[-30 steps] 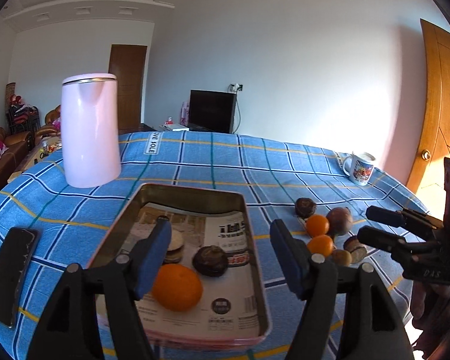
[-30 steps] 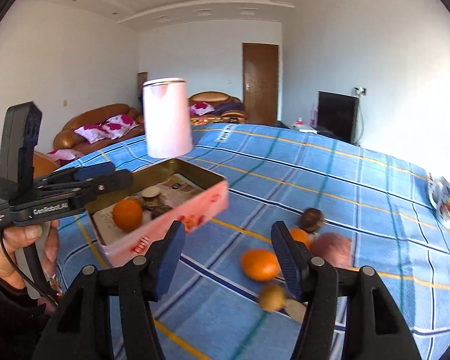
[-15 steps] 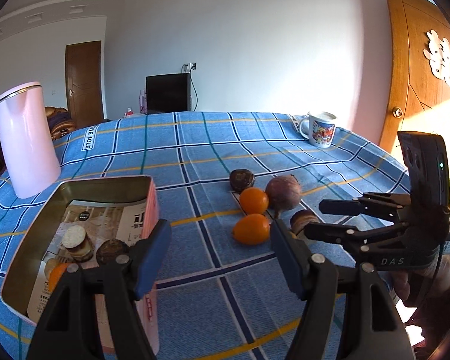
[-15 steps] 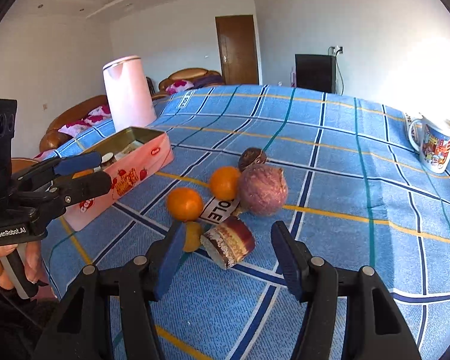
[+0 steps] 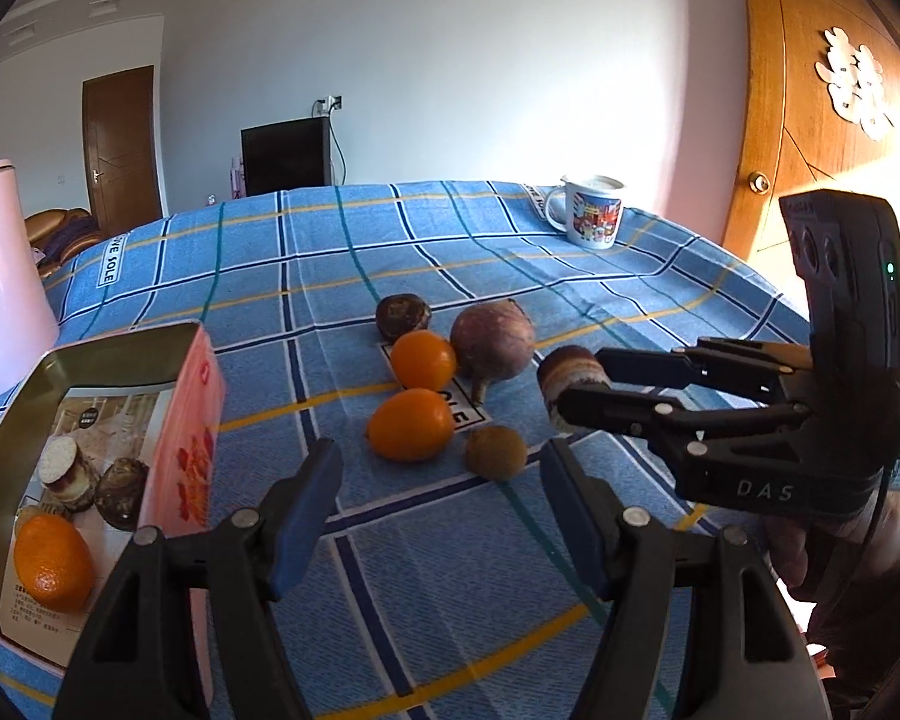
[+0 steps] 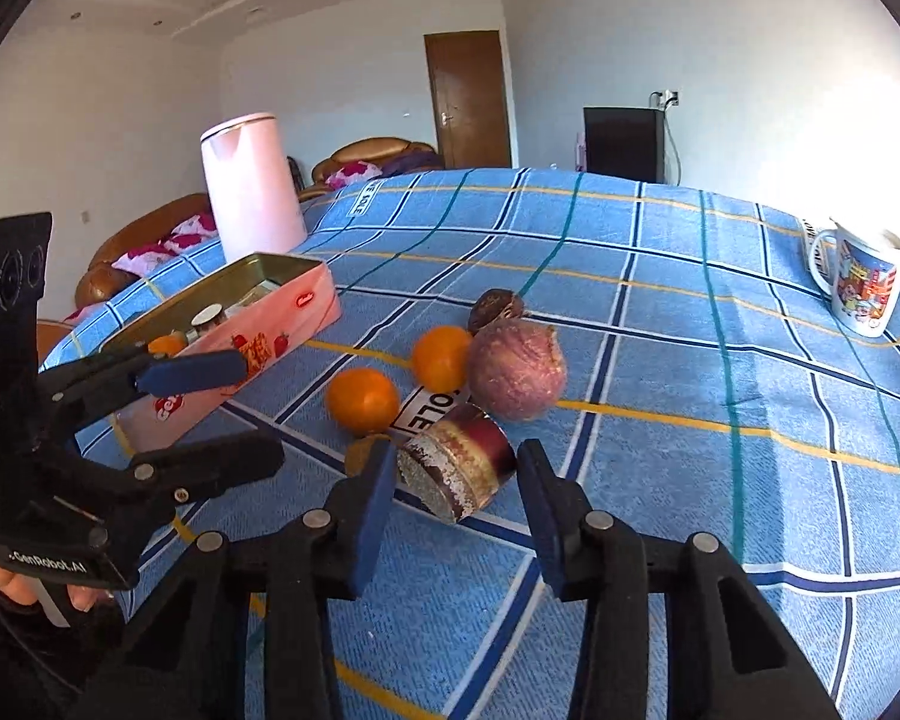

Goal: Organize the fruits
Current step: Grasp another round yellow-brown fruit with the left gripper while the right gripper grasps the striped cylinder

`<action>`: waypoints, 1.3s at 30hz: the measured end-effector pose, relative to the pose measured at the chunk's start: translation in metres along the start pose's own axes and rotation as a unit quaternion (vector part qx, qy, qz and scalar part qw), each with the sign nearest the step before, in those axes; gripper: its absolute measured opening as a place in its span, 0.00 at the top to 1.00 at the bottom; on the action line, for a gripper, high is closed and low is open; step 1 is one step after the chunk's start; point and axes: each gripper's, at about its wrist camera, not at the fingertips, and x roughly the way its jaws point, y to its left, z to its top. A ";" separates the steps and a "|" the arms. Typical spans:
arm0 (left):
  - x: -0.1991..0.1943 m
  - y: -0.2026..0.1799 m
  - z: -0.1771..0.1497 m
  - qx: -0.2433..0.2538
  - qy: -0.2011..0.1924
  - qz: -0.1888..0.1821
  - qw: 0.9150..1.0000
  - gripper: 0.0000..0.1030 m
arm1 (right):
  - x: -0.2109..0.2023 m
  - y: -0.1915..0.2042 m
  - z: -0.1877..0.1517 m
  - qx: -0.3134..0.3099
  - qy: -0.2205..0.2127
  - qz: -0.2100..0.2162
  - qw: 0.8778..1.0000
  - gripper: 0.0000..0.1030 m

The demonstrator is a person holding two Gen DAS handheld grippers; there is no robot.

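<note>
Our right claw (image 6: 450, 501) has just been closing, and a cut, reddish-brown banded piece of fruit (image 6: 459, 461) lies on its side between its fingers. The left pad (image 6: 373, 498) looks to be against the cut face; the right pad (image 6: 540, 504) stands just beside the piece, so we cannot tell whether the grip is clenched on it yet. In the left wrist view the same claw (image 5: 576, 387) reaches in from the right with that piece at its tips.

Our left claw (image 5: 441, 507) is released, with nothing between its fingers, hovering over the blue checked cloth of the bench (image 5: 510, 570). Just ahead of it lie a small brown fruit (image 5: 495, 451) and an orange (image 5: 411, 423); beyond those, a 2nd orange (image 5: 423, 360), a large purple round fruit (image 5: 492, 343) and a dark round fruit (image 5: 403, 317). To the left of this claw stands the pink tin (image 5: 186, 420), holding 1 orange (image 5: 53, 561), a dark fruit (image 5: 120, 495) and another cut banded piece (image 5: 66, 471).

Far ahead to the right stands a printed mug (image 5: 591, 211), far left a pink kettle (image 6: 252, 186).
</note>
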 end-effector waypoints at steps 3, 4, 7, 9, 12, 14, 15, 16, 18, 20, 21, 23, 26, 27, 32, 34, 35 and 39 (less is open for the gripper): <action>0.006 -0.009 0.000 0.011 0.012 -0.006 1.000 0.34 | -0.008 -0.009 -0.003 0.006 -0.013 -0.025 1.000 0.58; 0.008 -0.012 0.001 0.013 0.015 -0.009 1.000 0.34 | -0.008 -0.013 -0.004 0.012 -0.014 -0.024 1.000 0.58; 0.015 -0.023 0.002 0.024 0.029 -0.021 0.999 0.48 | -0.010 -0.019 -0.005 0.019 -0.018 -0.028 0.999 0.58; 0.022 -0.029 0.003 0.033 0.038 -0.023 0.998 0.55 | -0.009 -0.022 -0.006 0.023 -0.016 -0.023 0.999 0.58; 0.032 -0.035 0.005 0.036 0.056 -0.024 0.997 0.59 | -0.007 -0.025 -0.008 0.029 -0.016 -0.017 0.999 0.58; 0.040 -0.035 0.008 0.034 0.066 -0.020 0.997 0.59 | -0.008 -0.026 -0.008 0.032 -0.018 -0.014 0.999 0.58; 0.042 -0.034 0.008 0.033 0.070 -0.016 0.997 0.59 | -0.008 -0.026 -0.008 0.033 -0.018 -0.013 0.999 0.58; 0.045 -0.035 0.009 0.032 0.076 -0.013 0.997 0.59 | -0.007 -0.026 -0.008 0.034 -0.017 -0.013 0.999 0.58; 0.052 -0.034 0.013 0.028 0.087 -0.009 0.996 0.61 | -0.007 -0.025 -0.009 0.032 -0.015 -0.013 0.999 0.58; 0.058 -0.035 0.018 0.027 0.089 -0.007 0.996 0.61 | -0.006 -0.024 -0.009 0.030 -0.011 -0.013 0.999 0.58; 0.060 -0.035 0.019 0.028 0.090 -0.007 0.996 0.62 | -0.005 -0.024 -0.008 0.030 -0.010 -0.012 0.999 0.58; 0.065 -0.037 0.020 0.034 0.097 -0.015 0.995 0.70 | -0.006 -0.025 -0.009 0.034 -0.011 -0.010 0.999 0.58; 0.062 -0.037 0.018 0.036 0.093 -0.024 0.995 0.70 | -0.007 -0.028 -0.009 0.043 -0.016 -0.005 0.999 0.58; 0.060 -0.036 0.018 0.033 0.090 -0.026 0.995 0.70 | -0.008 -0.028 -0.009 0.045 -0.018 -0.004 0.999 0.58; 0.048 -0.035 0.017 0.032 0.055 -0.017 0.998 0.70 | -0.013 -0.027 -0.010 0.039 -0.036 -0.005 0.999 0.58; 0.044 -0.033 0.017 0.029 0.043 -0.014 0.999 0.70 | -0.016 -0.026 -0.011 0.037 -0.045 -0.004 0.998 0.58; 0.042 -0.032 0.017 0.027 0.037 -0.013 0.999 0.70 | -0.017 -0.026 -0.011 0.037 -0.049 -0.005 0.998 0.58; 0.036 -0.032 0.017 0.026 0.013 -0.006 1.000 0.70 | -0.021 -0.024 -0.012 0.030 -0.066 -0.008 0.997 0.58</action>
